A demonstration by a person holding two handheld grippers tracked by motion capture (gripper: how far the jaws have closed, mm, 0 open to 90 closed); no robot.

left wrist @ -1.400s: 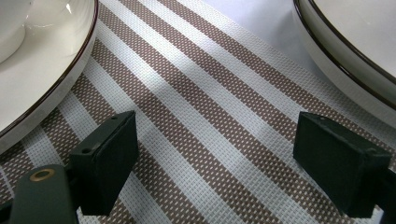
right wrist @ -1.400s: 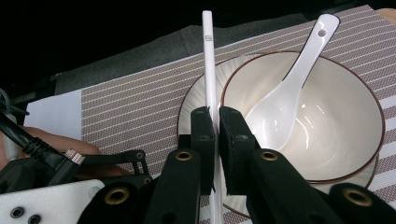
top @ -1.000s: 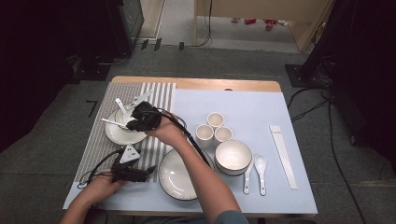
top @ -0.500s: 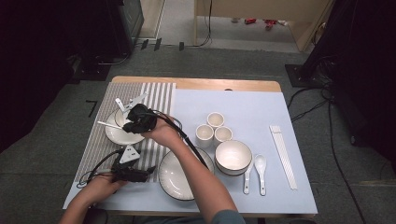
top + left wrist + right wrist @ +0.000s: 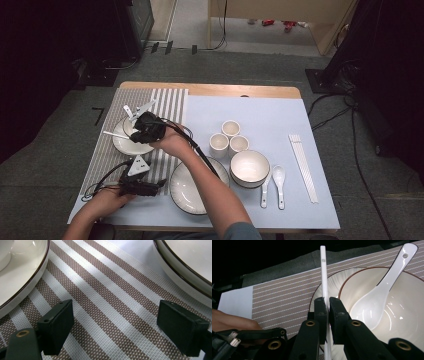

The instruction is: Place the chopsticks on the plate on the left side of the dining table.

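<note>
My right gripper (image 5: 328, 302) is shut on a white chopstick (image 5: 323, 272), which sticks up out of the jaws. Beyond the jaws a white bowl (image 5: 402, 305) with a white spoon (image 5: 384, 290) in it stands on a plate (image 5: 337, 277). From above, the right gripper (image 5: 142, 129) hovers over that plate (image 5: 127, 146) on the striped mat (image 5: 172, 102), and the chopstick (image 5: 112, 134) pokes out to the left. My left gripper (image 5: 150, 186) rests near the front left. Its jaws (image 5: 115, 325) stand wide open over the striped mat (image 5: 107, 295) with nothing between them.
A large plate (image 5: 192, 187) lies at the front centre. On the pale blue mat (image 5: 270, 115) stand three small cups (image 5: 230, 128), a big bowl (image 5: 249, 167), two white spoons (image 5: 279, 176) and more chopsticks (image 5: 302, 165) at the right. The left gripper sits between two plate rims (image 5: 22, 277) (image 5: 190, 262).
The right gripper with the chopstick has drifted slightly to the left over the plate. The left gripper has stayed where it was.
</note>
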